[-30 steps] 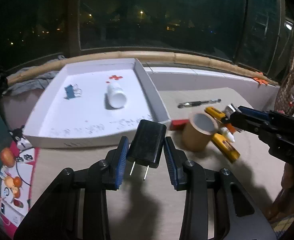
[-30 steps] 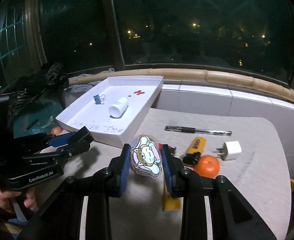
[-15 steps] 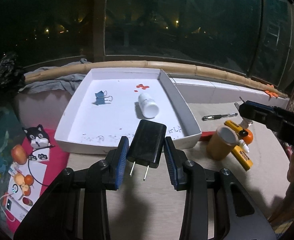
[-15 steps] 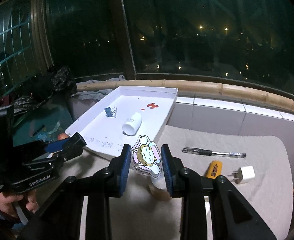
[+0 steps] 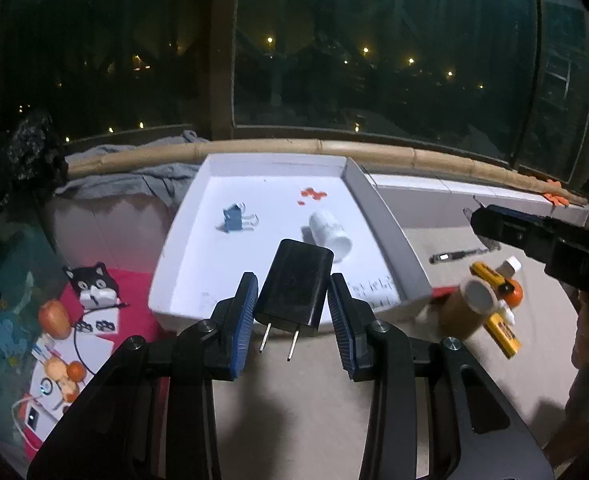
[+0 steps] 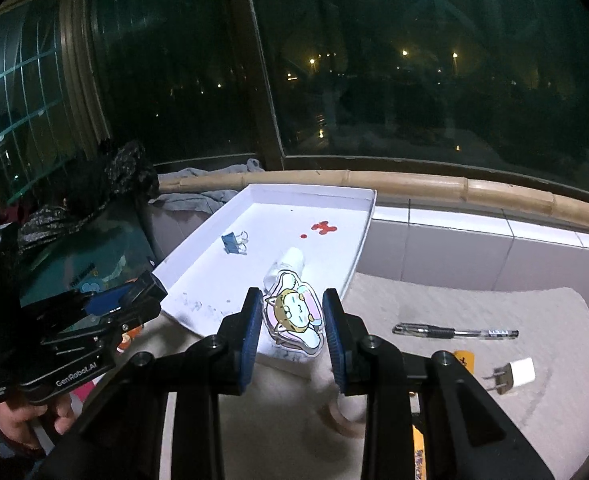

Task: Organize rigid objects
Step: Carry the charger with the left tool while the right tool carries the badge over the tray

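Both of my tools have come up and forward since the earlier pictures, so the white tray (image 5: 378,216) now fills the middle of each view instead of sitting off to one side.

My left tool (image 5: 292,312) is clenched on the black charger (image 5: 294,284), prongs pointing back toward me, long axis running away from me toward the tray. My right tool (image 6: 292,320) is clenched edge-on around the cartoon cat charm (image 6: 296,314), a flat acrylic piece.

The tray lies straight ahead of both tools, its near wall just beyond the pads, on the desk's left side under the window. Inside it are a blue binder clip (image 5: 234,220), a white bottle (image 5: 330,234) lying on its side, and red marks near the far wall. I judge the left tool slightly better lined up with the open floor between clip and bottle; the right tool points at the bottle, so its drop wants an offset.

On the desk's right side remain a pen (image 6: 454,333) and a white charger (image 6: 514,374).

Readable: "GenRobot.AI" on the left tool's body in the right view. Scribbles on the tray floor are illegible.
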Tool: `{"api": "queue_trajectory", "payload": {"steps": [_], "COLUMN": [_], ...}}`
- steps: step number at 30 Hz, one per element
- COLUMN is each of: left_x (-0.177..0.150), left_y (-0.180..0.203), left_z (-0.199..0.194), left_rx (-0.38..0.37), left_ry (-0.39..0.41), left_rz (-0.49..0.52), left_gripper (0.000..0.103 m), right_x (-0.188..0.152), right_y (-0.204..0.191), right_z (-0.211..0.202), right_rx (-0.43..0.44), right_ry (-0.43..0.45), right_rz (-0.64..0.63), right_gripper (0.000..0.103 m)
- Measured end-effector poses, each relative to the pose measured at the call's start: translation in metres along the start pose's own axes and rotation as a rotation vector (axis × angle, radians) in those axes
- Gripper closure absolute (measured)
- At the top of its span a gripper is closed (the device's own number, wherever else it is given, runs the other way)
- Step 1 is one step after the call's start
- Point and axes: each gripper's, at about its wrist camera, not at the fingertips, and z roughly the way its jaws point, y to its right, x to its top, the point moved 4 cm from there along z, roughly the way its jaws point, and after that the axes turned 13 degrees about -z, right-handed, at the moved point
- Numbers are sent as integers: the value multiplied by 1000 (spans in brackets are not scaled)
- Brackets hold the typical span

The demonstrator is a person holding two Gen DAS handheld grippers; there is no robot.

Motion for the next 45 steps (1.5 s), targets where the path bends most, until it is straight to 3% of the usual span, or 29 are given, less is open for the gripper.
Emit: {"api": "queue_trajectory", "payload": {"steps": [23, 34, 45], "left_x": [54, 95, 114], "left_y": [2, 12, 16], "left_z": [21, 43, 84], "left_rx": [40, 32, 63], "left_ry": [54, 71, 38], "left_rz": [28, 22, 20], "left_gripper": [67, 67, 67], "right_x": [47, 81, 86], "right_y": [-9, -7, 1], "right_z": [17, 33, 71], "right_rx": [0, -26, -57], "right_ry": [42, 68, 14], "right_rz": [3, 6, 10], "right_gripper": [73, 73, 73]}}
